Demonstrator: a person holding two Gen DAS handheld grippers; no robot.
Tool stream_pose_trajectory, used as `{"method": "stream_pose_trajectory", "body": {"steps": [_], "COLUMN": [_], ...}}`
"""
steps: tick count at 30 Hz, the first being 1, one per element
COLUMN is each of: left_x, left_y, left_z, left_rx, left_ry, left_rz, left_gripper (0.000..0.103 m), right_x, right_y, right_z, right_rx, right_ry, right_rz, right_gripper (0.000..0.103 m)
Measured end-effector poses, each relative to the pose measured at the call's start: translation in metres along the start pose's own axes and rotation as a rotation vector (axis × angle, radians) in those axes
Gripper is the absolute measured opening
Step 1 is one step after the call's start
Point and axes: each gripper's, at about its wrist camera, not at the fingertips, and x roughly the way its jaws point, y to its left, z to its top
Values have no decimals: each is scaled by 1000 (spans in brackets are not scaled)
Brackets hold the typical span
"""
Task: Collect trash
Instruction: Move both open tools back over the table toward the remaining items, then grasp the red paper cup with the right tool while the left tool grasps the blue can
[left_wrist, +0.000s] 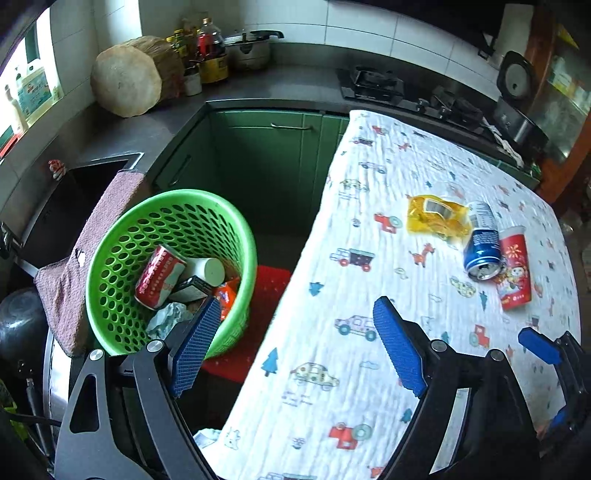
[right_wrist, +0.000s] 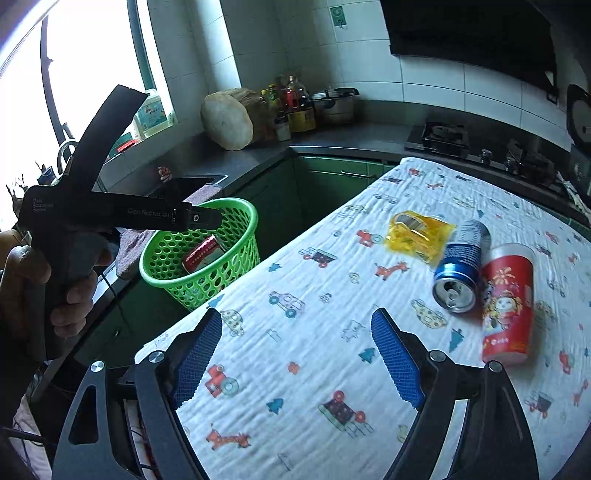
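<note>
My left gripper (left_wrist: 299, 343) hangs open over the table's left edge, between the green basket (left_wrist: 110, 266) and the tablecloth, with nothing between its pads. The basket holds a red can (left_wrist: 159, 277), a white cup (left_wrist: 208, 267) and wrappers. On the cloth lie a yellow packet (left_wrist: 436, 218), a blue can (left_wrist: 482, 247) on its side and a red paper cup (left_wrist: 515, 269). My right gripper (right_wrist: 295, 332) is open and empty above the cloth, short of the blue can (right_wrist: 460, 266), the red cup (right_wrist: 508, 302) and the yellow packet (right_wrist: 417, 232). The basket (right_wrist: 221, 277) stands to its left.
A table under a white cloth with cartoon cars (left_wrist: 369, 221) fills the right side. Behind it run a dark counter with a sink (left_wrist: 74, 192), a brown towel (left_wrist: 96, 236), a round chopping block (left_wrist: 125, 81), bottles, a pot and a gas stove (left_wrist: 373, 85). A red mat (left_wrist: 262, 291) lies under the basket.
</note>
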Motion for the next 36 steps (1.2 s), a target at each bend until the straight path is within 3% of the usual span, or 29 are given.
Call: {"method": "stream_pose_trajectory", "body": {"steps": [6,16,29,36], "left_x": [-2,20,56,69], "left_y": [-47,-105,-126,-136], "left_z": [3,38,73,83], "left_rx": [77,194,231,235], "left_ry": [-4,-2,31,53], "left_rz": [-67,-148,-211,-263], "left_gripper": [85,85,85,85], "right_x": [-24,-35,-4,20], "right_y": [-35,-106,-162,-185], "right_z": [-15,-20,-10,-3], "right_rx": [59,204,328,347], "right_ry": [-11,-6,28,59], "right_rz": [-90,-231,-319,-350], "right_gripper": [80,80,80,73]}}
